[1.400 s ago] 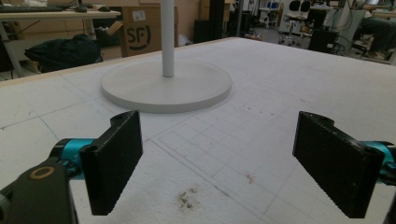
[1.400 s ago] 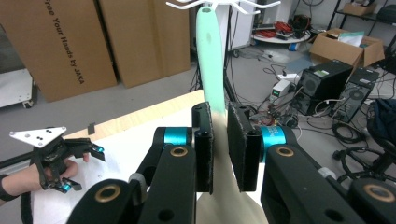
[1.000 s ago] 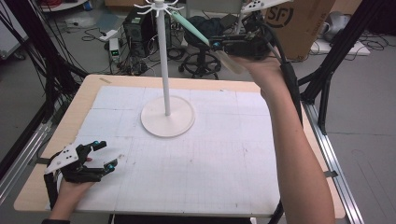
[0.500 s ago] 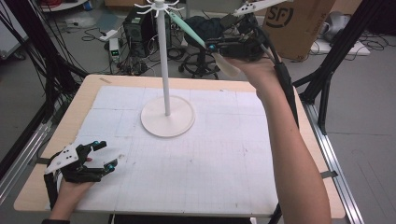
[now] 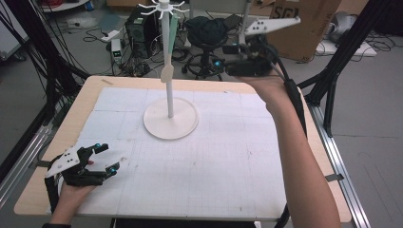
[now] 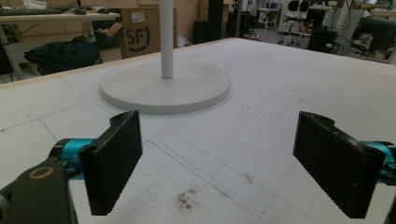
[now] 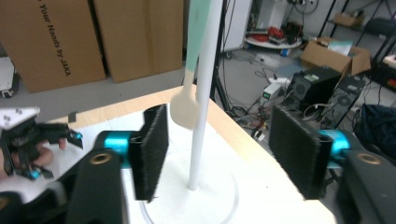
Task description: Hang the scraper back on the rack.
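On the table (image 5: 237,156), one stand (image 5: 170,114), one hanging spoon (image 5: 168,52); two grippers, fingers apart.

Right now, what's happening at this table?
A person works a white hook stand with two handheld grippers. A spoon with a green handle and pale bowl hangs from the stand's top hooks beside the pole. The right gripper, raised near the stand, is open and holds nothing. The left gripper rests open on the white table mat at the near left corner.
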Available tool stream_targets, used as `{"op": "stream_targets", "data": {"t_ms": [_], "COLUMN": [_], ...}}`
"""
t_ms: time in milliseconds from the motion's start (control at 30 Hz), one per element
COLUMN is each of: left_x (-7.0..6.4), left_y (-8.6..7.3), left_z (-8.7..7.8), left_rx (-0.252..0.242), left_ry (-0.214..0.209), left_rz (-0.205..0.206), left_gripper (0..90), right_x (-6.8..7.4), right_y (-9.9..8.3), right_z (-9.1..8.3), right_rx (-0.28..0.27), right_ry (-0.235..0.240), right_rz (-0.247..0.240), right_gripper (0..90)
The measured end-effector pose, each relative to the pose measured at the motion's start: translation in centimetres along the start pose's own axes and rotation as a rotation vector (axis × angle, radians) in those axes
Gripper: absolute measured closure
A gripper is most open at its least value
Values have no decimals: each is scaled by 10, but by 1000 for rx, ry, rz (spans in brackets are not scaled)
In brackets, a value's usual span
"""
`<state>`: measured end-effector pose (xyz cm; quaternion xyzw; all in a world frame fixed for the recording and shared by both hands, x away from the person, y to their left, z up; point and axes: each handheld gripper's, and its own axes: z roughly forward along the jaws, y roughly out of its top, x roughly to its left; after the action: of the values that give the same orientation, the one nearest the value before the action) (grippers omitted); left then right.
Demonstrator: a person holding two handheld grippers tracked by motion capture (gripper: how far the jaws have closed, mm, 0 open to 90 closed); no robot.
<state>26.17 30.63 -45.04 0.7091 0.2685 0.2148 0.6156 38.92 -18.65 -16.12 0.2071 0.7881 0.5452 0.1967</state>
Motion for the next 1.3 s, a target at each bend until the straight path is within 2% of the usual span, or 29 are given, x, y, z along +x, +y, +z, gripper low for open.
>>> {"op": "stream_targets", "data": {"t_ms": [100, 167, 267, 500, 600, 700, 800, 1000, 1300], "left_x": [0, 0, 0, 0, 1, 1, 1, 0, 0], "left_y": [0, 0, 0, 0, 0, 0, 0, 0, 0], "left_z": [0, 0, 0, 0, -1, -1, -1, -1, -1], "left_rx": [2, 1, -4, -4, -5, -4, -4, -3, -4], "left_ry": [0, 2, 5, 10, 10, 9, 10, 12, 19], "left_rz": [0, 0, -1, -5, -14, -13, -12, -5, -2], "left_gripper": [161, 161, 161, 161, 161, 160, 160, 160, 159], "right_x": [2, 6, 11, 22, 26, 31, 38, 47, 52], "right_y": [-28, -51, -88, -178, -214, -243, -262, -287, -317], "right_z": [-9, -16, -25, -41, -45, -51, -58, -63, -63], "right_rx": [-10, -16, -15, -5, 30, 33, 15, -1, -5], "right_ry": [7, 14, 21, 16, -14, -34, -59, -75, -110], "right_rz": [-8, -19, -9, 51, 72, 97, 97, 90, 125], "right_gripper": [296, 280, 269, 228, 219, 212, 207, 203, 200]}}
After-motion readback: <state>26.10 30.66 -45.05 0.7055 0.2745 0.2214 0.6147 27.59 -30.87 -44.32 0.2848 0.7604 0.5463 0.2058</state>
